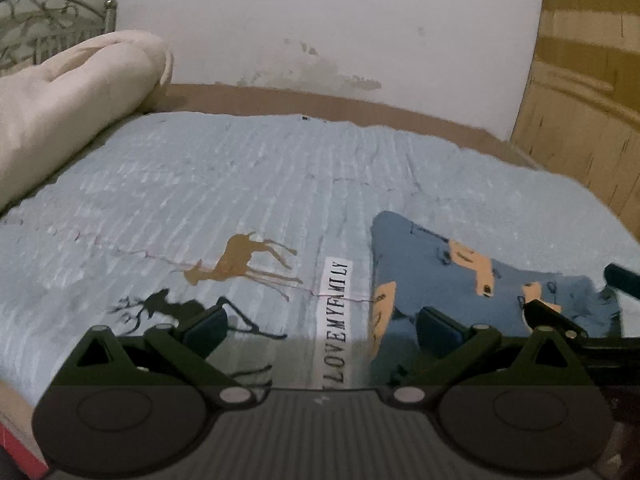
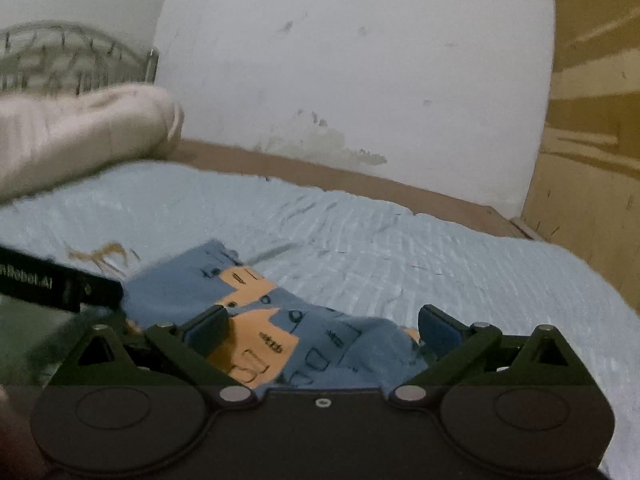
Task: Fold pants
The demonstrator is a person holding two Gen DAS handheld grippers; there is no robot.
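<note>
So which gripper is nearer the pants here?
Right. The right gripper is open directly over the pants, cloth showing between its fingers. The left gripper is open beside them, over the bedspread, with only one finger over their edge.

Dim, flat indoor light, soft shadows, dark curved fisheye corners; the right wrist view is smeared by blur.

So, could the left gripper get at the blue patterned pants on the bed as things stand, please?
Probably yes: the left gripper is open, and the blue patterned pants lie flat just to its right with nothing between.
</note>
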